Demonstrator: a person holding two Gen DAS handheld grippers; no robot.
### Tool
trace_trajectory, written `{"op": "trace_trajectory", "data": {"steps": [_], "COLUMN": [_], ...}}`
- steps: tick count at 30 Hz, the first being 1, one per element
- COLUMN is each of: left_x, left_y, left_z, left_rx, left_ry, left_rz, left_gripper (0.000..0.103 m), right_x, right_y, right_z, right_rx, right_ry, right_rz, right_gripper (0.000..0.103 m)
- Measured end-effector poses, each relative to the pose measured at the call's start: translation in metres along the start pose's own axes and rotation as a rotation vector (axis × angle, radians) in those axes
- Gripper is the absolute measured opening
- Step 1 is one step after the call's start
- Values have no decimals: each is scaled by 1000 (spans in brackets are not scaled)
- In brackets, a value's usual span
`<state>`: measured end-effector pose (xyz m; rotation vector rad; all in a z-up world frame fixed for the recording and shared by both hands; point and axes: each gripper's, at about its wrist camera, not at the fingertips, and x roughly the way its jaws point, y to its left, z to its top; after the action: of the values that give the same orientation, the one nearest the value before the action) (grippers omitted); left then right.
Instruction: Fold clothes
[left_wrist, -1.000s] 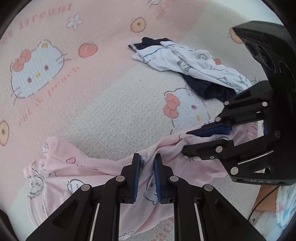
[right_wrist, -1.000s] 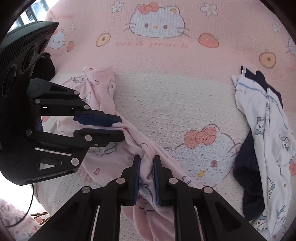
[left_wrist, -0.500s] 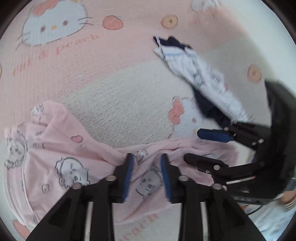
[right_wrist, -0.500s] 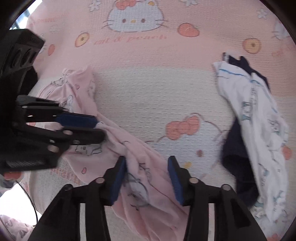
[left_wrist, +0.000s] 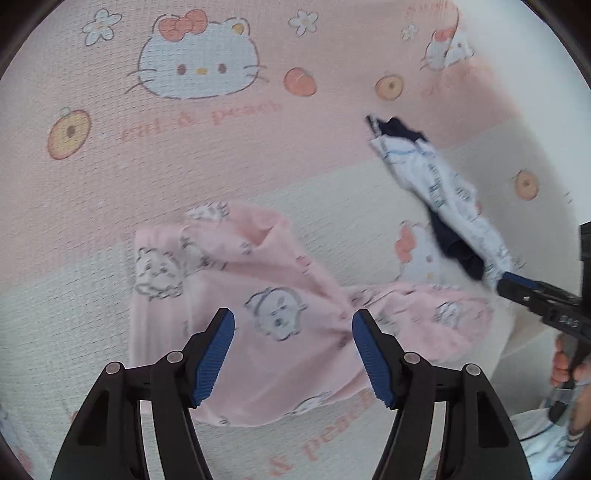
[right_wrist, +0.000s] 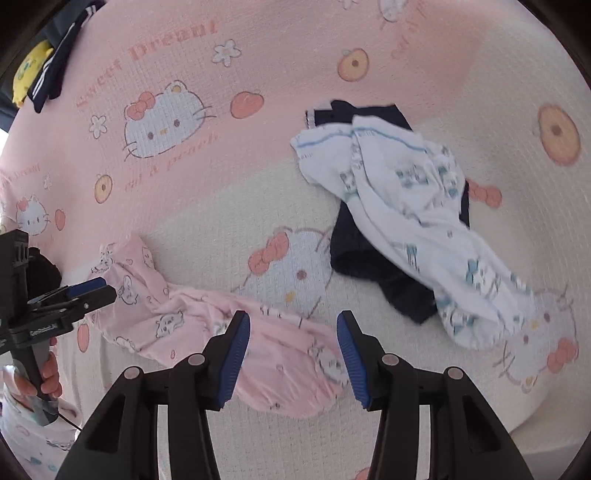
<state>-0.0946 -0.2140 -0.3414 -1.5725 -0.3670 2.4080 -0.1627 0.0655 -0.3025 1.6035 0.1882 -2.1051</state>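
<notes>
A crumpled pink garment (left_wrist: 258, 280) printed with cartoon animals lies twisted on the bedspread (left_wrist: 184, 166). My left gripper (left_wrist: 292, 317) hovers over it, its jaws opening and gripping nothing; the cloth lies below them. My right gripper (right_wrist: 292, 317) stands open above the other end of the pink garment (right_wrist: 177, 317). Each gripper shows in the other's view: the right gripper (left_wrist: 513, 286) at the right edge, the left gripper (right_wrist: 92, 290) at the left edge. A white printed garment (right_wrist: 406, 192) lies over a navy one (right_wrist: 369, 258) further back.
The white garment (left_wrist: 443, 184) and navy garment (left_wrist: 454, 247) lie to the right in the left wrist view. A dark striped garment (right_wrist: 55, 66) and a yellow item (right_wrist: 27, 70) sit at the bed's far corner. A person's hands (left_wrist: 565, 365) (right_wrist: 48, 373) hold the handles.
Both grippers, which were shut on the pink garment's middle, have opened and let it go. They have lifted, moved apart and rolled; the garment now lies slack on the bedspread.
</notes>
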Motion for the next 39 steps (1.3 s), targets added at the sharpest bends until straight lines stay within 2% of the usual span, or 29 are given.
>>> {"op": "trace_trajectory", "data": {"steps": [2,5,8,12,16,19,23,25,29,32,36,38,39], "left_x": [3,7,8,3,-2,-2,-5,-6,-18,-24,-19,-19,-19], "left_y": [2,6,12,26,39,35,20,22,51,73,93,93,91], "left_z": [-4,-6,0,9,14,20,23,23,11,3,-3,-3,-3], "left_rx": [-11,-46,-71,-134,-199,-151,5,35,-84,-148,-239,-283,-395], "left_ry": [2,-1,6,-14,-31,-29,-16,8,28,26,66,48,5], "left_rz": [22,30,22,55,28,52,164,183,107,128,18,33,94], "left_gripper": [64,64,64,64,64,64,64,64,64,64,64,64,64], "right_x": [7,22,17,14,19,24,33,37,42,45,45,45,45], "right_y": [-11,-29,-36,-31,-22,-15,-11,-11,-8,-6,-6,-8,-8], "right_z": [-12,-22,-23,-21,-23,-25,-23,-21,-17,-17,-17,-17,-17], "right_rx": [76,169,213,184,166,134,122,125,104,96,101,115,121], "right_ry": [71,145,121,111,133,159,172,179,173,173,170,167,167], "right_rz": [-41,3,51,28,55,17,-9,-14,-43,-58,-66,-65,-64], "right_gripper": [48,48,48,48,49,49,48,48,48,48,48,48,48]}}
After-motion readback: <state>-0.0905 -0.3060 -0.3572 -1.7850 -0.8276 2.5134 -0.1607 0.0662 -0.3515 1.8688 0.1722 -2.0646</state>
